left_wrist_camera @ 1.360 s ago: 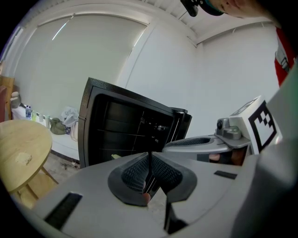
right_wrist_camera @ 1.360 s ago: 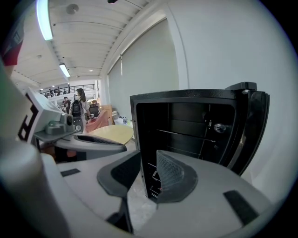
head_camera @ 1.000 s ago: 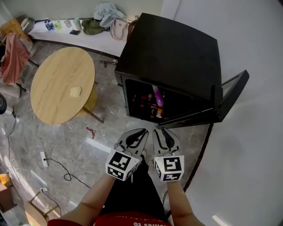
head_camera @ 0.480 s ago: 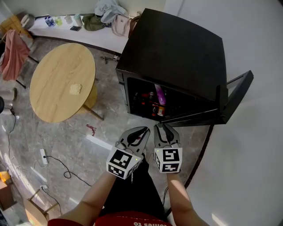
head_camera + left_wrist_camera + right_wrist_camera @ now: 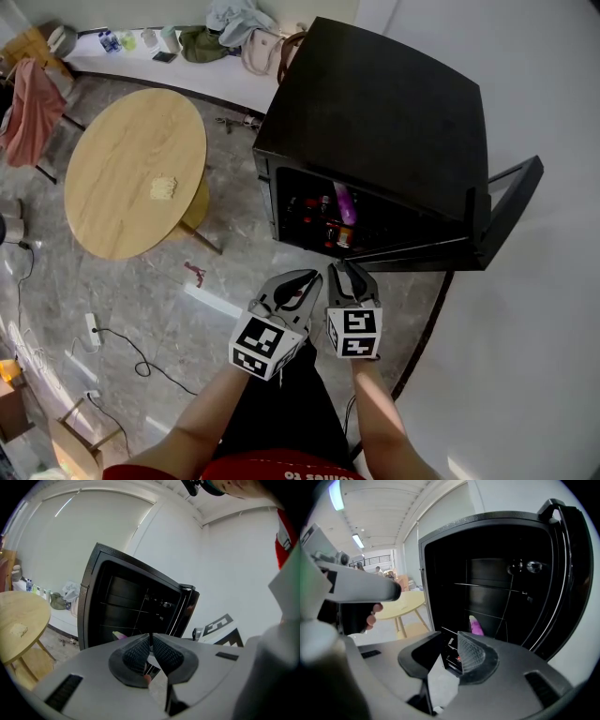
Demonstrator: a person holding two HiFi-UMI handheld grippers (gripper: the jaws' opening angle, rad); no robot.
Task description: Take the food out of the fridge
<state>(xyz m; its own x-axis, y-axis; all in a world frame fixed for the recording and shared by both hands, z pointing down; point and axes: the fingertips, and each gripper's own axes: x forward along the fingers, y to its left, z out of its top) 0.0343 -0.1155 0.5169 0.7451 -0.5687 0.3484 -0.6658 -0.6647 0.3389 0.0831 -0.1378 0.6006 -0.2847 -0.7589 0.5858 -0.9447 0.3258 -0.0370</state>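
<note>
A black fridge [image 5: 375,112] stands open ahead, its door [image 5: 506,211] swung out to the right. On a lower shelf lies a purple and pink packet [image 5: 344,202] [image 5: 476,626], with red items [image 5: 317,225] beside it. Both grippers hover side by side in front of the opening, apart from the fridge. My left gripper [image 5: 307,278] [image 5: 150,637] has its pads together and holds nothing. My right gripper [image 5: 343,273] [image 5: 450,639] is open a little, with nothing in the gap between its jaws. The upper wire shelves [image 5: 487,587] look bare.
A round wooden table [image 5: 122,159] stands to the left with a small yellow food item [image 5: 162,189] on it. Bags and clothes lie on a white bench [image 5: 178,70] at the back. A power strip with its cable [image 5: 94,337] lies on the floor. A white wall is on the right.
My right gripper has come down and a little closer to the fridge opening. My left gripper has hardly moved. The gaps between both pairs of jaws look the same.
</note>
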